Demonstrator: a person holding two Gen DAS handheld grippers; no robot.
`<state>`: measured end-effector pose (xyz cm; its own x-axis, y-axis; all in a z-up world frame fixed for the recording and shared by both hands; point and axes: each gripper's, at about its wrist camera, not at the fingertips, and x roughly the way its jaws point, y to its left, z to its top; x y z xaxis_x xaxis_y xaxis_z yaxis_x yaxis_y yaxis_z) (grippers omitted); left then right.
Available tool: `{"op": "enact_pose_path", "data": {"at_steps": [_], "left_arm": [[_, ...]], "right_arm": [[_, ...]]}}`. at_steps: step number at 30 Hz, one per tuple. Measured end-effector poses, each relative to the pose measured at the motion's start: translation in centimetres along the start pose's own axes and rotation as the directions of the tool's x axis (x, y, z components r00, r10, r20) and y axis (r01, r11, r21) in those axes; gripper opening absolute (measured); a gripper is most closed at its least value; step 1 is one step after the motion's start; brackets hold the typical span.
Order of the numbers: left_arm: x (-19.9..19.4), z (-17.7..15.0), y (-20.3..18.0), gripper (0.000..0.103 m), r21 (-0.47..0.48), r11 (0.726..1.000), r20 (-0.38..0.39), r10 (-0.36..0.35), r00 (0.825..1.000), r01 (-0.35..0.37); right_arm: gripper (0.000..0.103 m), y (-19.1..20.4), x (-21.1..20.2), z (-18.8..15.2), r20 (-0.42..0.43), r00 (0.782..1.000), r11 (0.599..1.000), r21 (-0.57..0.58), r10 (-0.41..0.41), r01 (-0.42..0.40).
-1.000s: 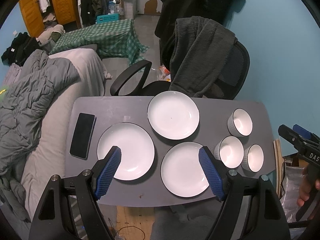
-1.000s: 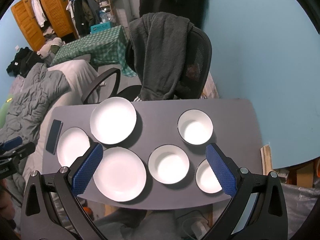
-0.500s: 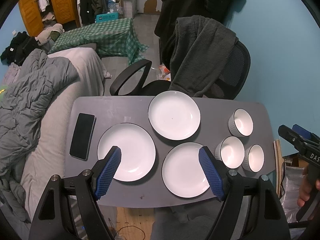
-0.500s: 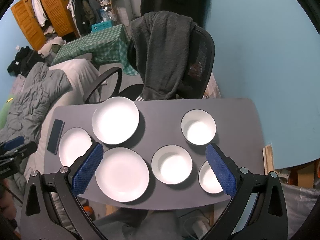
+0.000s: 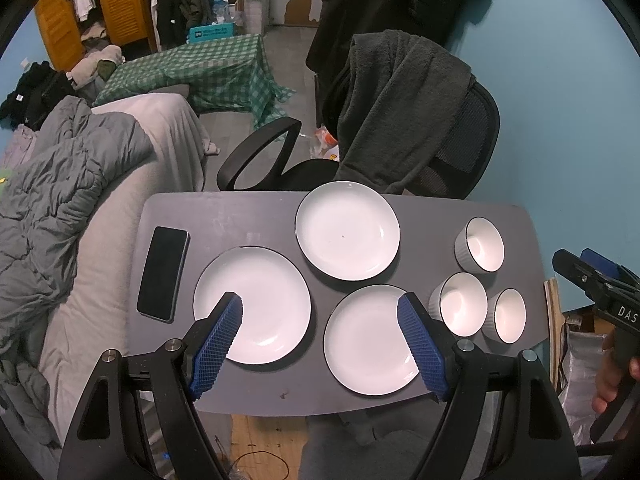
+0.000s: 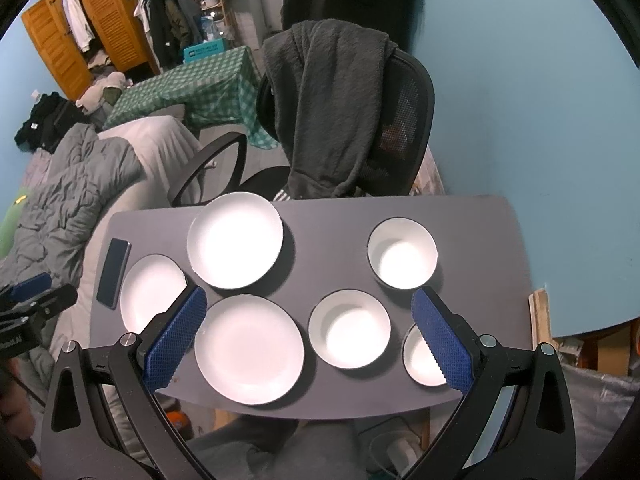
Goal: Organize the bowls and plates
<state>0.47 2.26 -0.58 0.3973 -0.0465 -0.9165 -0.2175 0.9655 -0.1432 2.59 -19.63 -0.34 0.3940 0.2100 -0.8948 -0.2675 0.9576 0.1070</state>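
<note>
Left gripper point(image 5: 320, 340) and right gripper point(image 6: 310, 336), jaws apart, empty; glazed plates point(image 5: 252, 304) below risk slipping when pinched.

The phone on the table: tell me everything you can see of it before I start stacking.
The phone is a slim dark slab with rounded corners, lying flat, its glossy face dark. It sits near the left edge of the grey table, just left of the left-hand plate and apart from it. Nothing rests on it.
</note>
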Motion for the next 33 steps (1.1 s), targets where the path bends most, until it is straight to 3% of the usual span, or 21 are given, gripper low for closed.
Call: {"op": "enact_pose_path", "data": {"at_steps": [22,33], "left_arm": [[0.9,0.6,1.1,0.081,0.024,1.0,-0.013,-0.019,1.0,0.019],[3.4,0.1,1.9,0.081,0.095,0.995,-0.056,-0.033,0.998,0.038]], "right_arm": [[0.101,1.4,0.7,0.1,-0.017,1.0,1.0,-0.003,-0.001,0.001],[0.101,1.6,2.2,-0.2,-0.053,0.999,1.0,-0.01,0.0,-0.001]]}}
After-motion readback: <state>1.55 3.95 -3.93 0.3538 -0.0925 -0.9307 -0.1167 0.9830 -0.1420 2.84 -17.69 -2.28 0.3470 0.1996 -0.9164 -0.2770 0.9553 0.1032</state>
